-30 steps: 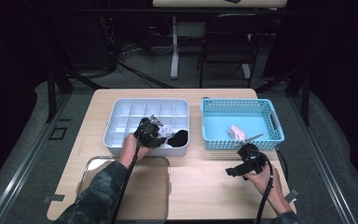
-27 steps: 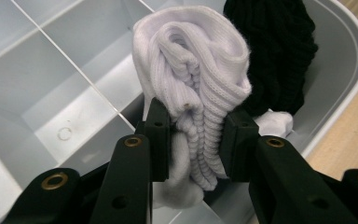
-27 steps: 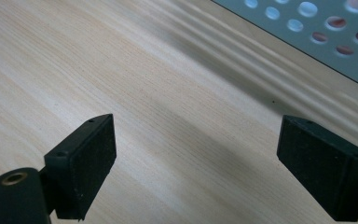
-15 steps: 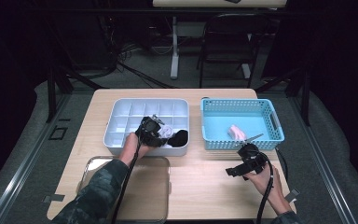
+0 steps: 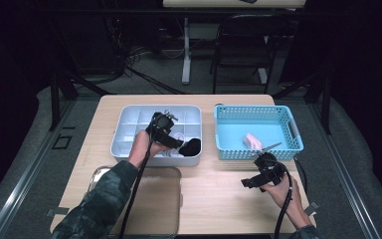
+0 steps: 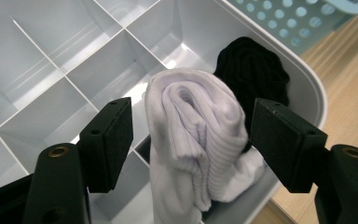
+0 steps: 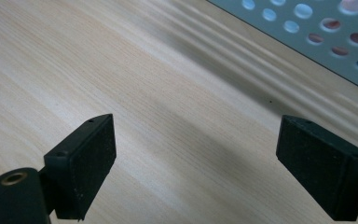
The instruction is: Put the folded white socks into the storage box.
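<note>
Grey divided tray (image 5: pixel 124 130) at middle left of the bench (image 5: pixel 219 199). Left gripper (image 6: pixel 191 135) just let go, jaws opening, not pressing. White sock (image 6: pixel 198 140) dropped in a lower right cell, beside black sock (image 6: pixel 254 70). Probably put away. Right gripper (image 7: pixel 196 158) wide open, empty.

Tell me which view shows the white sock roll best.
The left gripper view: the white sock roll stands large and sharp between the left gripper's open jaws, in the divided tray beside a black sock roll. The high view gives a small pale patch by the hand. The right gripper view faces bare tabletop.
</note>
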